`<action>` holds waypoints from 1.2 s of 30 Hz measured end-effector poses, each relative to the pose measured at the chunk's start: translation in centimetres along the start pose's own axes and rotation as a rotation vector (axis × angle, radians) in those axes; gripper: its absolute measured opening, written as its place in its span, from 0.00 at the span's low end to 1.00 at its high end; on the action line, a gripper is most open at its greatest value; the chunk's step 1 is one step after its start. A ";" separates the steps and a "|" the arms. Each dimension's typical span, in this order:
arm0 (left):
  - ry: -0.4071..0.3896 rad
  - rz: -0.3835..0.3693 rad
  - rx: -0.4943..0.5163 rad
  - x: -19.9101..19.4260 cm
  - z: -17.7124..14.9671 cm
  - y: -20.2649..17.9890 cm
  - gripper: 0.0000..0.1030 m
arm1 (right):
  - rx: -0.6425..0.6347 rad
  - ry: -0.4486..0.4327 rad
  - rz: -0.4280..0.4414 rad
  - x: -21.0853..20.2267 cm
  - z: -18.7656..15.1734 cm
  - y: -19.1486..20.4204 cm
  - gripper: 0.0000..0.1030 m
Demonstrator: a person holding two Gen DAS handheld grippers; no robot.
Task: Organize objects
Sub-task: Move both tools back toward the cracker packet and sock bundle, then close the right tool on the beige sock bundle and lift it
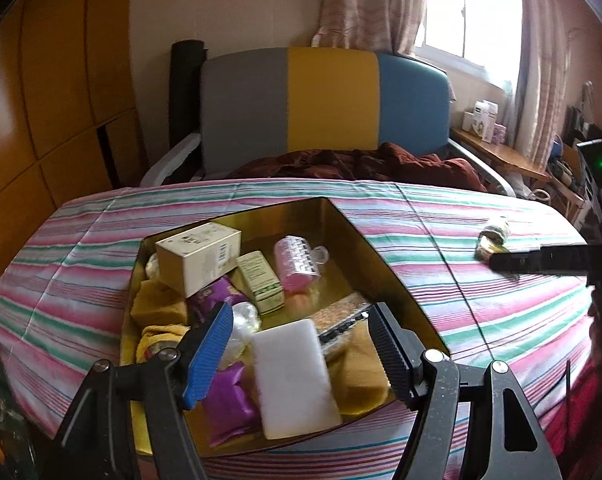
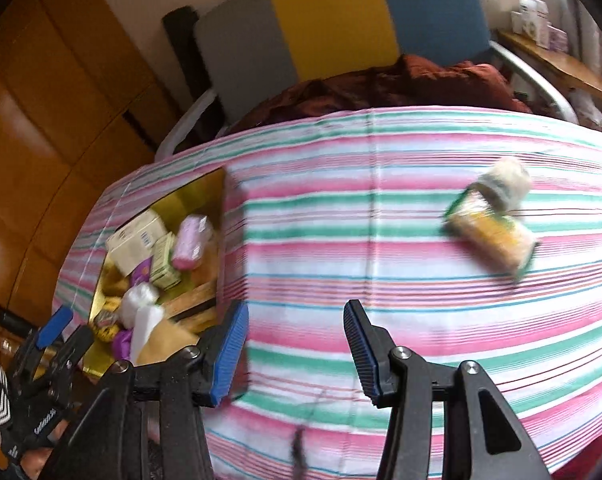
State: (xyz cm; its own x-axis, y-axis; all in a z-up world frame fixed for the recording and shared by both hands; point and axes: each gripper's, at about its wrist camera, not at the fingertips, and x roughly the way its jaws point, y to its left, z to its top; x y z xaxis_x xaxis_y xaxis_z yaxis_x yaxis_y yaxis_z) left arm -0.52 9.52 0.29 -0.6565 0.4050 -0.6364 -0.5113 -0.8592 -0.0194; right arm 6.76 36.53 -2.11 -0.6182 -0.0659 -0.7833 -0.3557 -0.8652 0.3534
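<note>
No text, brand, number or sign can be read in either view. The cream box [image 1: 199, 258] and the small green-and-cream box [image 1: 261, 282] lying in the gold tin [image 1: 343, 224] carry dark print, and the white boxes [image 1: 483, 118] on the far shelf have markings too, but all of it is too small and blurred to make out. A glove [image 2: 25, 428] at the lower left of the right wrist view bears white lettering that is too smeared to read.
</note>
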 end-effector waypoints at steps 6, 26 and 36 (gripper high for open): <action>-0.005 -0.059 0.047 0.4 0.7 -2.3 0.71 | 0.139 -0.039 -0.090 -1.9 1.8 -6.2 0.50; 0.061 -0.173 0.118 4.6 3.0 -7.5 0.71 | 0.016 0.062 -0.360 4.9 9.9 -15.5 0.66; 0.112 -0.202 0.115 7.1 4.4 -8.9 0.71 | -0.021 0.177 -0.346 10.0 11.5 -17.3 0.70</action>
State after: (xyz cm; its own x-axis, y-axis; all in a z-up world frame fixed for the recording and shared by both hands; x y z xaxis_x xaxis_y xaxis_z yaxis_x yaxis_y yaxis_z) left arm -3.06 21.40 -0.68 -0.4719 0.5223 -0.7102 -0.6898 -0.7204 -0.0715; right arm -1.32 56.56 -10.21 -0.3328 0.1486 -0.9312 -0.5063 -0.8613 0.0435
